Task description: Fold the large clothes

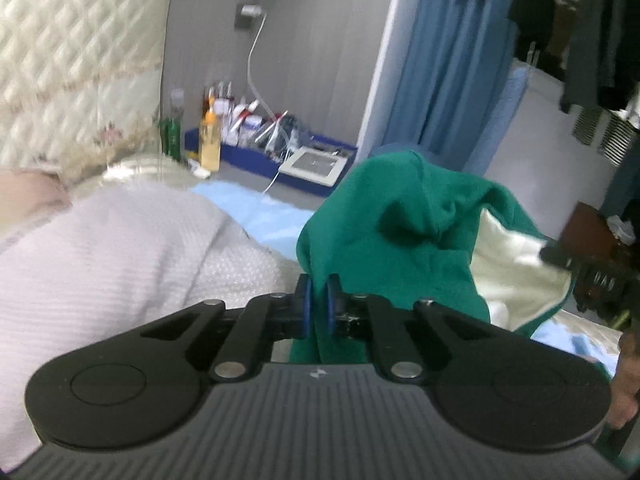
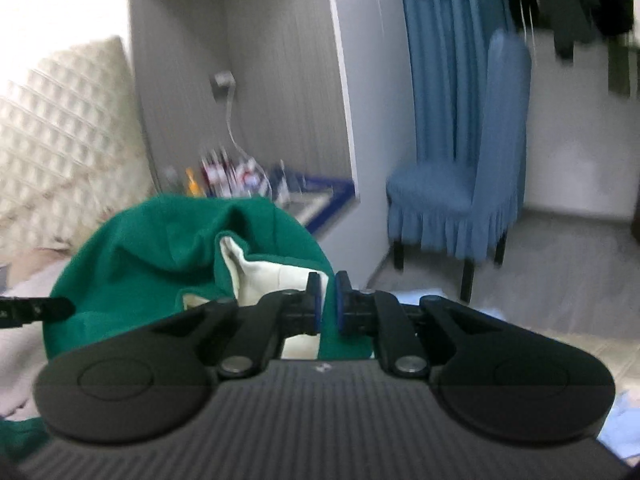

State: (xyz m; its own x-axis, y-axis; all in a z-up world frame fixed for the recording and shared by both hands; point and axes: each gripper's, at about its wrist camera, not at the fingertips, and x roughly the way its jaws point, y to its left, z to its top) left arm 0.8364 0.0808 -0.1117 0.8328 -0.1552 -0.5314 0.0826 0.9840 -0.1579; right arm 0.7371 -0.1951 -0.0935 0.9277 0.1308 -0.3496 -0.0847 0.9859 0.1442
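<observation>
Here the green garment (image 1: 392,216) bunches up, its cream lining (image 1: 516,264) showing.

Left wrist view taken close behind left gripper (image 1: 318,300), aimed slightly downward. Right wrist view likewise behind right gripper (image 2: 328,300). Green garment (image 1: 384,232), blue tray (image 1: 256,160), blue curtain (image 2: 440,60) shared by both.
</observation>
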